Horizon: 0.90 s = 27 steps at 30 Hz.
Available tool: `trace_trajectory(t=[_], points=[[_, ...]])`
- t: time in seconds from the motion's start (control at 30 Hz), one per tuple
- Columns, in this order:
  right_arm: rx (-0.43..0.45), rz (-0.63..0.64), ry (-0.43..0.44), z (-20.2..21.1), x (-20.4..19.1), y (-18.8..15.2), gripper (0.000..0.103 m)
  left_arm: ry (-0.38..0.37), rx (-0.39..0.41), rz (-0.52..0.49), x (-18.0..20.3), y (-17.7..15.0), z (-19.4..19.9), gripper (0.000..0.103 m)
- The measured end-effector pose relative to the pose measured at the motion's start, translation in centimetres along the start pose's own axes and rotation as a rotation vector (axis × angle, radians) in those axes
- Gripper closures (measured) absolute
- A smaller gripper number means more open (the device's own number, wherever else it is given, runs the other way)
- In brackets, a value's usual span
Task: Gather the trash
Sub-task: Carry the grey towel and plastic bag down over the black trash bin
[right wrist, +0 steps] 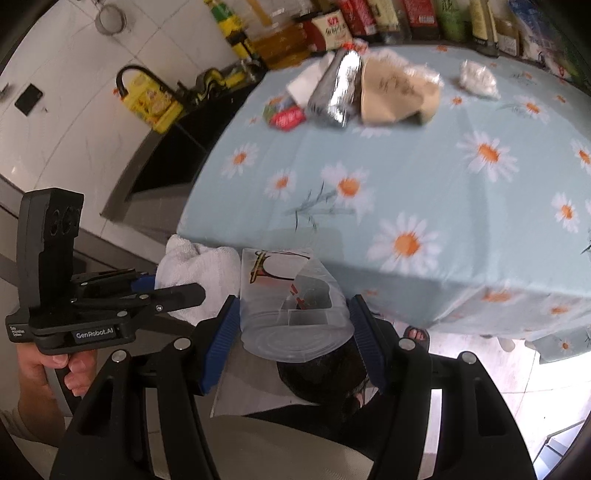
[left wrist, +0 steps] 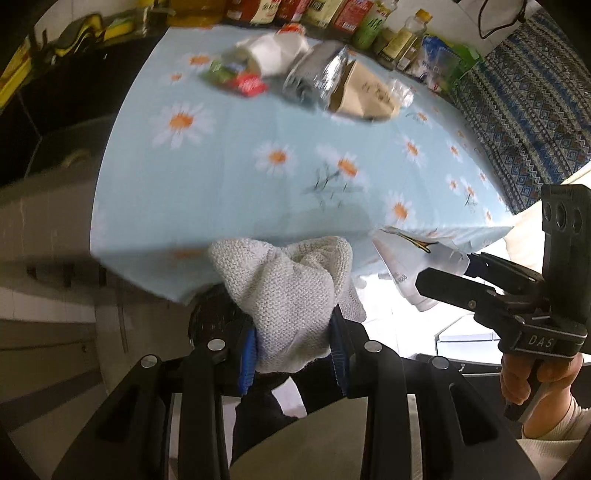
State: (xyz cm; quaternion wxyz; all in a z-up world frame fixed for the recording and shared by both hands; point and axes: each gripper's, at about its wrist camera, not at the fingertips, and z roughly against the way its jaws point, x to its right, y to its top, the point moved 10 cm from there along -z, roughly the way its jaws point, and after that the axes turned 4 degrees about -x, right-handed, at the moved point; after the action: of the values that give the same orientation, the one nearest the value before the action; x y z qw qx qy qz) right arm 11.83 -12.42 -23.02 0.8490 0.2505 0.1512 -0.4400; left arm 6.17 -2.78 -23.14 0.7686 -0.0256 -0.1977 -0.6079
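Trash still uncollected is seen at the upper centre of both views, on the daisy-print tablecloth: a crumpled silver foil bag, a tan paper bag, a red wrapper, a white paper piece and a small clear plastic wad.

Left gripper: clenched on a bunched white knit cloth, which is pinched between the blue pads at the lower centre of the left wrist view, just off the table's near edge.

Right gripper: closed on a clear plastic cup with red and black print, held on its side by the wall, so that the jaws stand half apart.

Both items are held clear of the table, probably for carrying to a bin; no bin can be made out. Bottles and cartons are ranged along the far edge, apparently pantry goods, not trash.
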Motion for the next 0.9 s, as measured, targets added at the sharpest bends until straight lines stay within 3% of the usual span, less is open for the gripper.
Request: trace_trajectory(t=[0.4,0.9], points=[[-0.138,-0.057,-0.003,-5.9,0.9,-4.7,0.042,0.004,-0.115,0.086,-3.5,-5.7,-4.6,0.071],[-0.258,-0.253,0.019,-15.7,5.0,-8.9,0.042,0.027,-0.278,0.187,-7.9,-10.0,-13.2,0.071]])
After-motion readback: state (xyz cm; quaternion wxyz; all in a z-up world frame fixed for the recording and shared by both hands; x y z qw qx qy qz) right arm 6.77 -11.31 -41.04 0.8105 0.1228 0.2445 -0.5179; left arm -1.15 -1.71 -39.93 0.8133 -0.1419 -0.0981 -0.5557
